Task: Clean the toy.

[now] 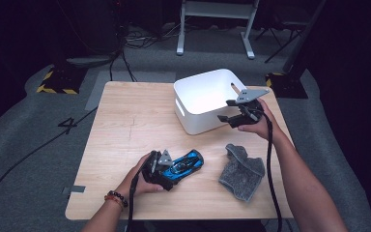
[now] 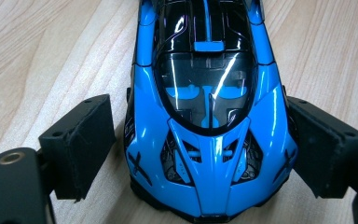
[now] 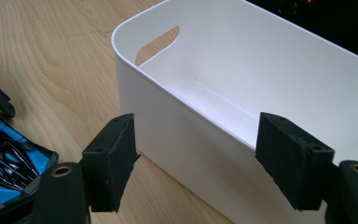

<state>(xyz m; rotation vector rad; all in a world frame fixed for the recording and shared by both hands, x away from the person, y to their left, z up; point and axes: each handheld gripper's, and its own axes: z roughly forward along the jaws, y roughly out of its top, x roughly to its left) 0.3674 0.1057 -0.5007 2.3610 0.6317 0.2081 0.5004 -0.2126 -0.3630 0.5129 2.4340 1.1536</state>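
Note:
A shiny blue and black toy car [image 1: 187, 163] lies on the wooden table [image 1: 135, 111] near its front. My left gripper [image 1: 168, 168] stands open around one end of it. In the left gripper view the car [image 2: 205, 116] sits between the two black pads [image 2: 81, 144]; the right pad is at its side and the left pad is a little apart. My right gripper [image 1: 229, 110] is open and holds nothing, hovering at the near right wall of a white bin [image 1: 198, 96]. In the right gripper view its jaws [image 3: 198, 140] frame the bin's rim [image 3: 177, 93], and the car [image 3: 9, 158] shows at lower left.
A crumpled grey cloth [image 1: 241, 171] lies on the table right of the car, below the right forearm. The bin looks empty and has slot handles [image 3: 157, 44]. Cables trail from both grippers off the front edge. Dark floor with stands and cables surrounds the table.

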